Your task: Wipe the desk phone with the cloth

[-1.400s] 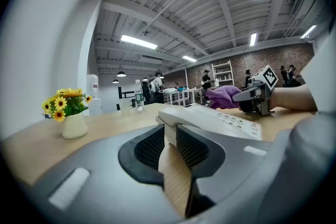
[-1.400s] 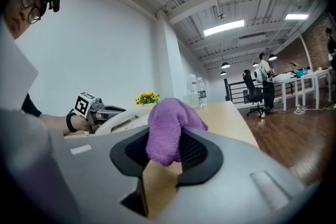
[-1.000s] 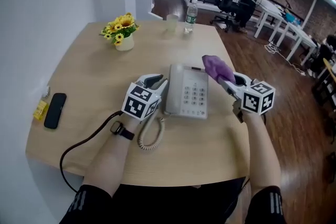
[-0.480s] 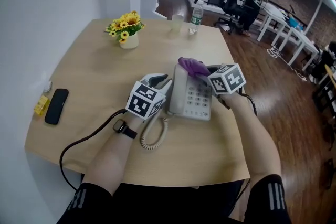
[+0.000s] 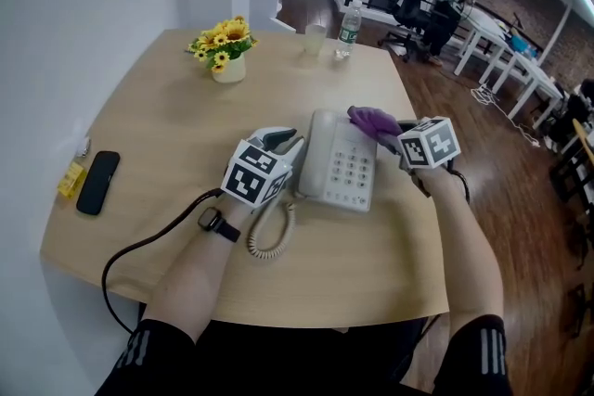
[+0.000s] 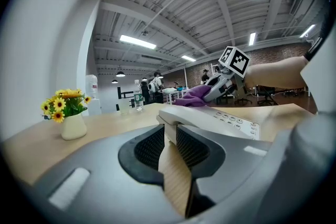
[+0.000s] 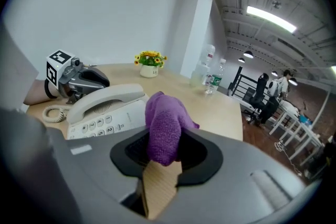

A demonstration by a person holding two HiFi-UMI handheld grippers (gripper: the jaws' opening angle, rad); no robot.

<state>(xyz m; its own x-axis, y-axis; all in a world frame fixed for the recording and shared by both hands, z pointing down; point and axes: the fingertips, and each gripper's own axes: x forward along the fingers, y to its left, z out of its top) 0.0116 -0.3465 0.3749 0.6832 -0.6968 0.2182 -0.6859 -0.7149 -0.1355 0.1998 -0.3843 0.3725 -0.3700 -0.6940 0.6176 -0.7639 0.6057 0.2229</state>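
A pale grey desk phone point(image 5: 345, 167) lies mid-table with its handset on its left side. My left gripper point(image 5: 290, 142) sits against that side, jaws nearly together on the handset's near end point(image 6: 169, 122). A purple cloth point(image 5: 369, 118) is pinched in my right gripper point(image 5: 388, 127), which hovers at the phone's upper right corner. In the right gripper view the cloth point(image 7: 164, 123) bulges up out of the jaws, with the phone point(image 7: 100, 113) to the left. The left gripper view shows the cloth point(image 6: 193, 97) beyond the keypad point(image 6: 231, 120).
A vase of yellow flowers point(image 5: 223, 51), a water bottle point(image 5: 349, 28) and a cup point(image 5: 314, 40) stand at the far side. A black mobile point(image 5: 93, 183) and a yellow item point(image 5: 71, 181) lie left. The coiled cord point(image 5: 269, 236) and a black cable point(image 5: 139, 250) trail toward me.
The right gripper carried the cloth left over the phone's top, then back right to its upper right corner. The left gripper stayed at the handset.
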